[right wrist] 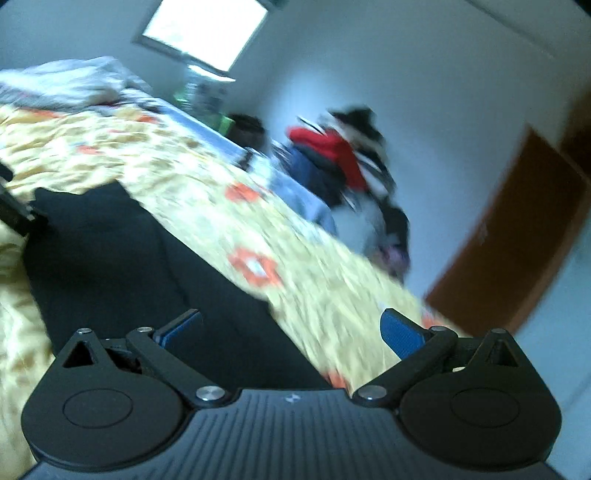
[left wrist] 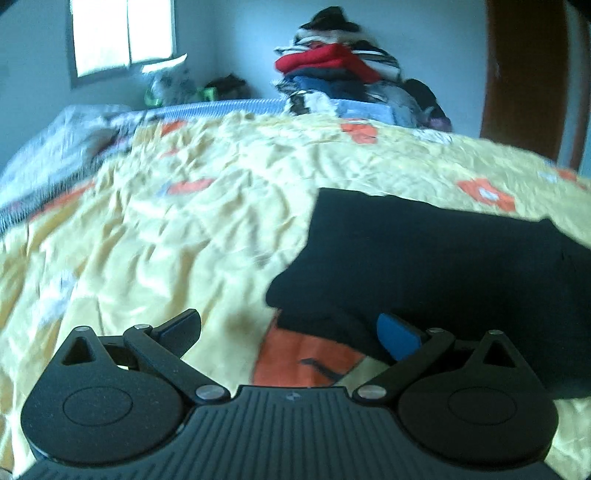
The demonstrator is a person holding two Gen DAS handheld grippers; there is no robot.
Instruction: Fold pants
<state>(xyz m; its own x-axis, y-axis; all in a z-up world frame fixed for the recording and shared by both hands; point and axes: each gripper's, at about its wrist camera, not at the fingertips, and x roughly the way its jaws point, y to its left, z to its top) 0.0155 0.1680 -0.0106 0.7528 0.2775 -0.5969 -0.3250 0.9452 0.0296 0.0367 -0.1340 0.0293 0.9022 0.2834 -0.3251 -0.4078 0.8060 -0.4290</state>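
The black pants [left wrist: 436,266] lie folded flat on the yellow bedspread [left wrist: 177,236], to the right in the left wrist view. My left gripper [left wrist: 291,332] is open and empty, hovering at the pants' near left edge, its right blue pad beside the cloth. In the right wrist view the pants [right wrist: 122,266] stretch from the left to under my right gripper [right wrist: 293,328], which is open and empty just above them. The view is tilted and blurred. The left gripper shows as a dark shape [right wrist: 14,214] at the left edge.
A heap of clothes [left wrist: 332,74] with a red garment is stacked beyond the bed's far edge. A crumpled white cover [left wrist: 62,136] lies at the far left. A brown door [left wrist: 532,74] stands at right, a window [left wrist: 122,33] on the back wall.
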